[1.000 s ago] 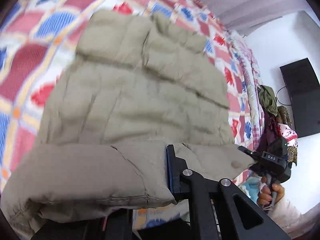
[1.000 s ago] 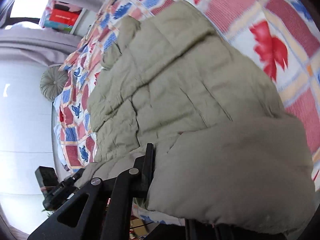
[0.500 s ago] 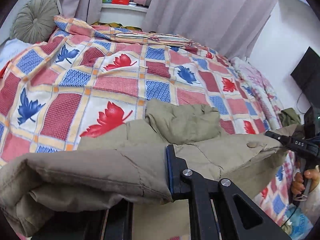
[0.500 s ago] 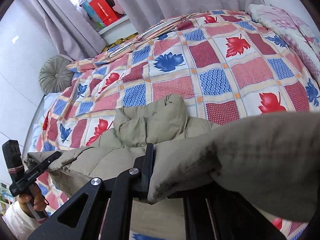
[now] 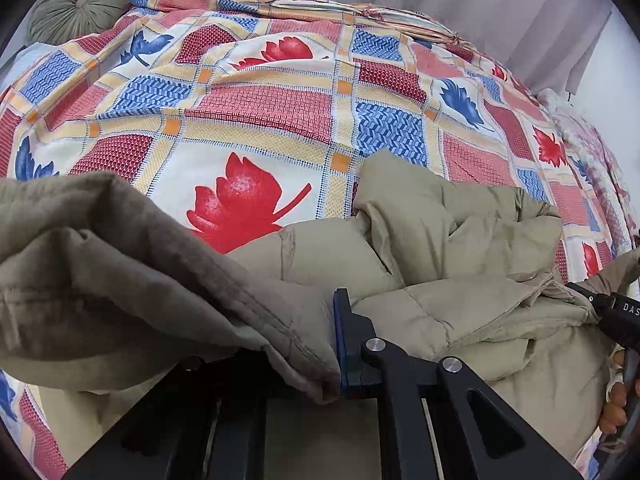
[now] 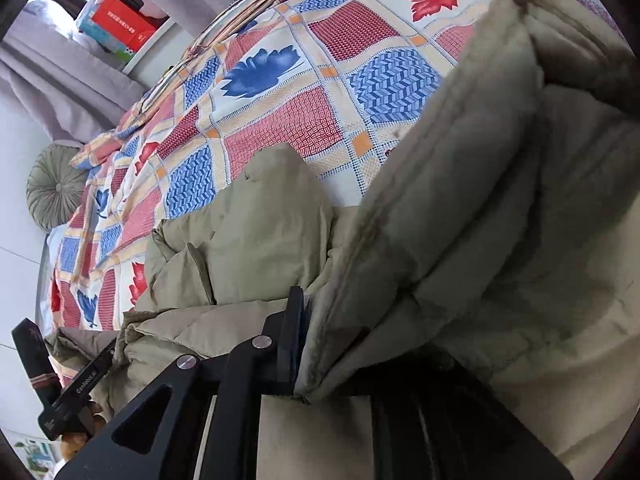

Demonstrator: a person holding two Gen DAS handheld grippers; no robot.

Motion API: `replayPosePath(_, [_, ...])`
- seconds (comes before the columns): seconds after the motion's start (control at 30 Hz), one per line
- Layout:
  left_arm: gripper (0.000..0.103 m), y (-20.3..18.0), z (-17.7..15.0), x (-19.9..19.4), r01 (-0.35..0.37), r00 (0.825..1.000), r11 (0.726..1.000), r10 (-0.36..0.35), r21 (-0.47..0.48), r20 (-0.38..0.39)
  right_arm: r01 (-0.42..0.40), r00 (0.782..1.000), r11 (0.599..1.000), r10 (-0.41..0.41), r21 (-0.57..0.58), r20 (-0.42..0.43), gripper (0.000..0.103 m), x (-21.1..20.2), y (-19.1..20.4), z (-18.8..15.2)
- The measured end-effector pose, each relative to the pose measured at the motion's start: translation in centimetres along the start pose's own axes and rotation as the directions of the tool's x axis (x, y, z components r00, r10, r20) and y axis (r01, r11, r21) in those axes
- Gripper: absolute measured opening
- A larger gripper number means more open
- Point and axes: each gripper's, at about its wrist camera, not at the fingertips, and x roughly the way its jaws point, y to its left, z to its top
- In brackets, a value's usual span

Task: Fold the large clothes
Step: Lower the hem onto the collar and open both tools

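The left gripper (image 5: 320, 344) is clamped on a thick fold of the olive-green padded jacket (image 5: 420, 264); the blue-edged inner face of its visible finger (image 5: 344, 340) presses directly against the fabric, and the opposing finger is hidden beneath the bunched cloth. The held fold drapes to the left of the finger and fills the lower left of the left wrist view. The right gripper (image 6: 308, 344) is likewise closed on a quilted edge of the same jacket, with one black finger (image 6: 292, 336) flat against a stitched seam; its other finger is covered by the garment. In the right wrist view the gripped portion rises steeply along the right side of the frame as a tall padded wall. Between the two grip points the jacket sags in loose folds, and its remaining part lies crumpled on the bedspread (image 5: 260, 104), touching it. The bedspread is a patchwork of red, blue and cream squares printed with red and blue leaves. A round green pleated cushion (image 6: 56, 188) sits at the head end of the bed beside grey curtains (image 6: 52, 68). A red box (image 6: 124, 26) rests on a ledge near the window. Each wrist view shows the other gripper at the frame edge, with a hand (image 5: 618, 400) around its handle.
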Motion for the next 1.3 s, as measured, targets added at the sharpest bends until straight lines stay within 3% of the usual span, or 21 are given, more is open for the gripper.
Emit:
replayPosePath(0.03, [0.014, -0.1, 0.1, -0.5, 0.002, 1.0, 1.0, -0.002, 0.006, -0.004, -0.013, 1.0, 1.0, 0.013, 0.01, 0.003, 0.033, -0.6, -0.1, 0.0])
replayPosePath(0.07, [0.015, 0.0, 0.1, -1.1, 0.007, 1.0, 1.0, -0.007, 0.008, -0.002, -0.025, 1.0, 1.0, 0.025, 0.012, 0.008, 0.057, -1.3, 0.0, 0.0])
replayPosePath(0.1, [0.017, 0.1, 0.1, -1.8, 0.014, 1.0, 1.0, -0.014, 0.01, 0.004, -0.037, 0.999, 0.999, 0.037, 0.007, 0.016, 0.069, -2.0, 0.2, -0.1])
replayPosePath(0.13, [0.026, 0.1, 0.0, -2.8, 0.026, 1.0, 1.0, -0.027, 0.013, 0.013, -0.044, 0.998, 0.999, 0.044, -0.005, 0.034, 0.081, -3.1, 0.3, -0.2])
replayPosePath(0.17, [0.049, 0.2, 0.0, -3.7, 0.035, 0.999, 0.999, -0.035, 0.019, 0.021, -0.039, 0.998, 0.999, 0.04, -0.026, 0.053, 0.081, -4.2, 0.5, -0.4])
replayPosePath(0.23, [0.085, 0.4, -0.4, -5.9, 0.008, 0.998, 1.0, -0.01, 0.029, 0.069, -0.009, 0.998, 0.998, 0.014, -0.07, 0.064, 0.081, -5.9, 0.8, -1.1])
replayPosePath(0.3, [0.086, 0.8, -1.0, -8.1, 0.009, 0.991, 0.999, -0.013, 0.031, 0.136, 0.031, 0.997, 0.993, -0.023, -0.115, 0.073, 0.077, -7.2, 0.7, -2.5])
replayPosePath(0.37, [0.086, 1.4, -1.5, -8.9, -0.016, 0.989, 0.999, 0.01, 0.039, 0.145, 0.094, 0.995, 0.979, -0.084, -0.181, 0.059, 0.035, -7.3, 0.6, -3.7])
replayPosePath(0.4, [0.085, 1.7, -1.6, -8.8, -0.027, 0.99, 0.999, 0.021, 0.043, 0.137, 0.119, 0.993, 0.969, -0.112, -0.216, 0.044, 0.032, -7.0, 0.6, -4.2])
replayPosePath(0.43, [0.079, 2.1, -1.9, -8.2, -0.029, 0.992, 0.998, 0.023, 0.048, 0.125, 0.128, 0.992, 0.962, -0.124, -0.24, 0.031, 0.031, -6.5, 0.4, -4.4])
replayPosePath(0.47, [0.064, 2.4, -2.1, -7.6, -0.045, 0.993, 0.998, 0.039, 0.049, 0.115, 0.141, 0.99, 0.957, -0.139, -0.252, 0.025, 0.03, -6.1, 0.1, -4.4])
replayPosePath(0.5, [0.06, 2.8, -2.2, -6.7, -0.078, 0.993, 0.996, 0.074, 0.046, 0.095, 0.16, 0.987, 0.954, -0.158, -0.255, 0.03, 0.03, -5.7, -0.3, -4.2])
replayPosePath(0.6, [0.059, 4.7, -2.0, -3.7, -0.156, 0.985, 0.988, 0.156, -0.005, 0.074, 0.235, 0.972, 0.945, -0.227, -0.229, 0.062, 0.03, -4.8, -1.9, -3.1])
replayPosePath(0.73, [0.059, 6.0, -1.5, -0.3, -0.178, 0.981, 0.98, 0.183, -0.089, 0.058, 0.29, 0.957, 0.944, -0.283, -0.154, 0.067, 0.024, -2.7, -5.0, -0.6])
replayPosePath(0.87, [0.059, 4.8, -0.6, 2.1, -0.236, 0.969, 0.971, 0.238, -0.036, 0.063, 0.311, 0.95, 0.947, -0.307, -0.081, 0.057, 0.024, -0.6, -6.8, 1.1])
replayPosePath(1.03, [0.06, 4.7, -0.1, 3.8, -0.236, 0.969, 0.97, 0.239, -0.054, 0.065, 0.325, 0.945, 0.944, -0.322, -0.066, 0.052, 0.025, 1.4, -7.5, 1.3])
replayPosePath(1.2, [0.061, 4.0, -0.3, 4.6, -0.274, 0.959, 0.961, 0.275, -0.03, 0.073, 0.343, 0.939, 0.936, -0.34, -0.085, 0.051, 0.027, 1.7, -7.0, 1.3])
replayPosePath(1.3, [0.061, 3.7, -0.1, 4.3, -0.294, 0.954, 0.956, 0.294, -0.007, 0.052, 0.384, 0.923, 0.92, -0.382, -0.083, 0.043, 0.031, 0.7, -6.1, 1.4])
